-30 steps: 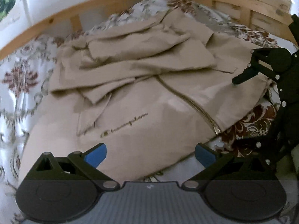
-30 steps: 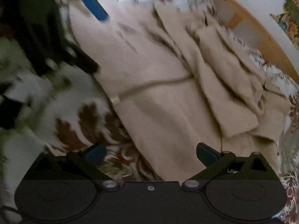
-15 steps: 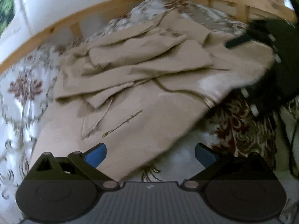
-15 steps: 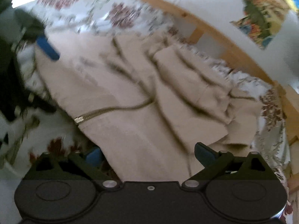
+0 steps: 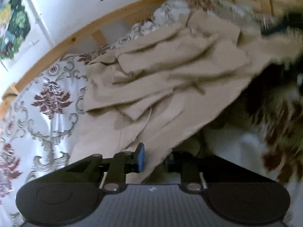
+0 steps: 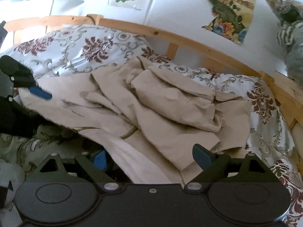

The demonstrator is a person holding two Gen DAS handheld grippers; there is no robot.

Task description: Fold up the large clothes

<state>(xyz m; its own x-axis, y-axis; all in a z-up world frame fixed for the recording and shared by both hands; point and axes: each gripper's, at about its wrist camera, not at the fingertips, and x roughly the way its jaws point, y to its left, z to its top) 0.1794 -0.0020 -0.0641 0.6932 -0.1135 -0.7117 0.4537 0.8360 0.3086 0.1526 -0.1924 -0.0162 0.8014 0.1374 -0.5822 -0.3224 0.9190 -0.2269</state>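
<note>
A large beige zip-up jacket lies crumpled on a floral bedspread. In the left wrist view my left gripper is closing on the jacket's near hem. The cloth runs between the blue pad and the other finger, which it hides. In the right wrist view the jacket spreads ahead with its zipper curling near the front edge. My right gripper stands wide with its jaws closing slowly. The hem lies between its pads without being pinched. The left gripper's blue pad shows at the far left.
A wooden bed frame curves round the far side of the bedspread. Behind it is a white wall with colourful pictures. In the left wrist view the right gripper is a dark blur at the upper right.
The left jaws have gone from wide apart to nearly together on the jacket's hem, and that edge has lifted. The right gripper has risen and tipped upward, with the hem now between its pads.
</note>
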